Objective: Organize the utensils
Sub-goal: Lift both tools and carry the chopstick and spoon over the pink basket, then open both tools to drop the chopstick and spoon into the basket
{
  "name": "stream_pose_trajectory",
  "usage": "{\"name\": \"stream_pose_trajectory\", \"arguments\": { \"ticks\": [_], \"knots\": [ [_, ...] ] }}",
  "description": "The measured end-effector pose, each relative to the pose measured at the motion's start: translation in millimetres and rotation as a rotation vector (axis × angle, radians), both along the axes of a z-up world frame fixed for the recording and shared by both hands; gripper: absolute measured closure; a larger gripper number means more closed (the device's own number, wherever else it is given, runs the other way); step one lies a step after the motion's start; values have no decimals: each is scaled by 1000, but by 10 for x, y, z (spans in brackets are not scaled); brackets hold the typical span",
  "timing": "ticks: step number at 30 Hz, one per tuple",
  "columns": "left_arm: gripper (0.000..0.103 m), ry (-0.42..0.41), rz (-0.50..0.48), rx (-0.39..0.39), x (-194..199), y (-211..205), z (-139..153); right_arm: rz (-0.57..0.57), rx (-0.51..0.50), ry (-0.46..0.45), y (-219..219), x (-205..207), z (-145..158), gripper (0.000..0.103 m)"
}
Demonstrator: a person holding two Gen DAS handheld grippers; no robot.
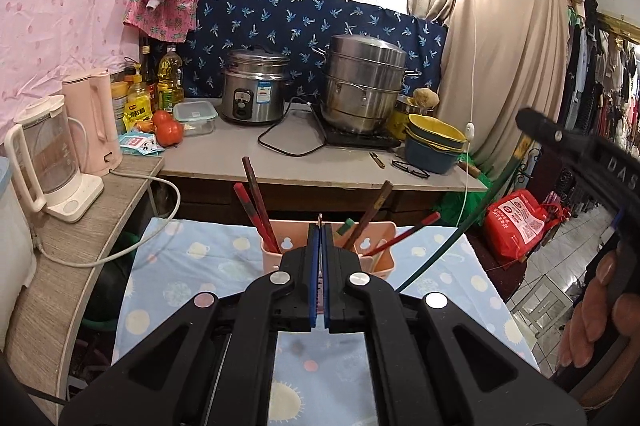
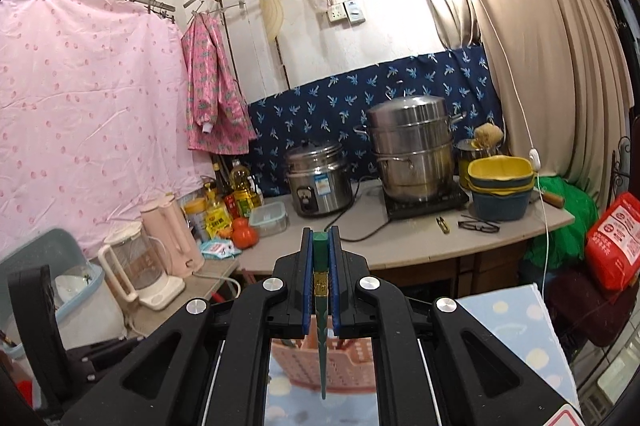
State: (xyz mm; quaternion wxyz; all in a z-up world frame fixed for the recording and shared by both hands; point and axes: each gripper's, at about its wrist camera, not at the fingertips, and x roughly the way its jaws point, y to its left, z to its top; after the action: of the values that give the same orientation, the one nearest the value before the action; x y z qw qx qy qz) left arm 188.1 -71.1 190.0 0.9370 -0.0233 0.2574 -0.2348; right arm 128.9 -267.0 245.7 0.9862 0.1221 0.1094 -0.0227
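1. Right tongs [image 2: 321, 258] clamped on a green chopstick [image 2: 322, 330], tip down over the pink holder [image 1: 328, 246].
2. Left tongs [image 1: 321, 246] closed on something thin; what it is cannot be told.
3. Chopstick best kept upright, lowered into a free slot.

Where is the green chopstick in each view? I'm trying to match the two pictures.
Left wrist view: the green chopstick slants across the right side, from beside the pink holder up toward the right claw.
Right wrist view: upright at centre, clamped between the claw's blue pads.
Shared landmark: the steel steamer pot.
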Motion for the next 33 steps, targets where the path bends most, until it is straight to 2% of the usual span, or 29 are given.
{"name": "stream_pose_trajectory", "arguments": {
  "ticks": [6, 19, 25, 33],
  "knots": [
    [102, -12, 5, -2, 156, -13, 79, 12, 10, -22, 3, 234, 135, 96],
    [102, -53, 14, -40, 488, -72, 289, 13, 35, -51, -10, 591, 167, 96],
    [102, -18, 20, -30, 678, -165, 133, -4, 37, -13, -87, 784, -18, 96],
    [102, 48, 40, 9, 960, -269, -258, -9, 52, 72, -156, 999, -420, 96]
  ]
}}
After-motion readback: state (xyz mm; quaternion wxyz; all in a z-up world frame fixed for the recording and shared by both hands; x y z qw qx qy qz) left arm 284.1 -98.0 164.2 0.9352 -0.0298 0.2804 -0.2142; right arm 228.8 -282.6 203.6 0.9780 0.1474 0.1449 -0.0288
